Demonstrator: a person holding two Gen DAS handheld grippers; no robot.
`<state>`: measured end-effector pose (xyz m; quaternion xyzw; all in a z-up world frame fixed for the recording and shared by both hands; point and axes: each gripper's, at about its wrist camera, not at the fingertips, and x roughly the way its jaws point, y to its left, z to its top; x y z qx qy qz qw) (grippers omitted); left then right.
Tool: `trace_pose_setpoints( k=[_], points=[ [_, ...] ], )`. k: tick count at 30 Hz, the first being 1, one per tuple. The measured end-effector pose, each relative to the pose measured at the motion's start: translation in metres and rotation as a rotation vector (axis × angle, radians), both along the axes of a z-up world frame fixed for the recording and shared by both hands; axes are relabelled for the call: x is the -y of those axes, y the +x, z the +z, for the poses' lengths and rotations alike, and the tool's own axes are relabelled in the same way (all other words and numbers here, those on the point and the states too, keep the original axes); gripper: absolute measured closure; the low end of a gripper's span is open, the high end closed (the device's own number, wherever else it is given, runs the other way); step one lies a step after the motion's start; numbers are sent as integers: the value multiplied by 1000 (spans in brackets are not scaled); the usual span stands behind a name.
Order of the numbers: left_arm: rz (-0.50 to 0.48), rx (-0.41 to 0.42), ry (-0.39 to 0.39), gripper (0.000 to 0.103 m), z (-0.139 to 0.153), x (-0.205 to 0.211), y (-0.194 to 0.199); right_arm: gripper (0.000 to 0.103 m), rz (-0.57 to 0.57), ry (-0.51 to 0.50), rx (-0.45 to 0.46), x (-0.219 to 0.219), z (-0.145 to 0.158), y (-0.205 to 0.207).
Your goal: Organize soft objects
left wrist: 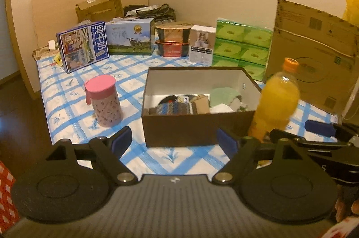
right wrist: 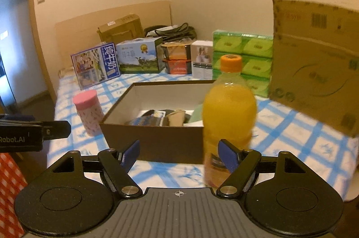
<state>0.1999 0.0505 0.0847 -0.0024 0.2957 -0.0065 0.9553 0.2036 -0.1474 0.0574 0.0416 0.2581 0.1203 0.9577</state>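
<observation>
A brown shoe box (left wrist: 179, 126) stands open on the blue checked cloth, and it also shows in the right wrist view (right wrist: 154, 139). Inside lie soft things: patterned socks (left wrist: 172, 108), a tan piece (left wrist: 200, 102), a pale green cloth (left wrist: 222, 96) and something white. My left gripper (left wrist: 175, 143) is open and empty, just in front of the box. My right gripper (right wrist: 179, 154) is open and empty, in front of the box's right corner; an orange drink bottle (right wrist: 227, 117) stands right behind its right finger. The right gripper's fingers (left wrist: 318, 127) show at the right of the left wrist view.
A pink-lidded cup (left wrist: 104, 101) stands left of the box. At the back stand milk cartons (left wrist: 83, 47), stacked food tubs (left wrist: 172, 42), a white box (left wrist: 202, 45), green tissue packs (left wrist: 242, 47) and a large cardboard box (left wrist: 314, 54). The bed edge drops off at left.
</observation>
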Motion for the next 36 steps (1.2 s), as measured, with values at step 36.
trace_pose_setpoints(
  k=[36],
  points=[
    [5,-113,1,21,-14,57,-150,27,65,61,-125,65,-2,-138]
  ],
)
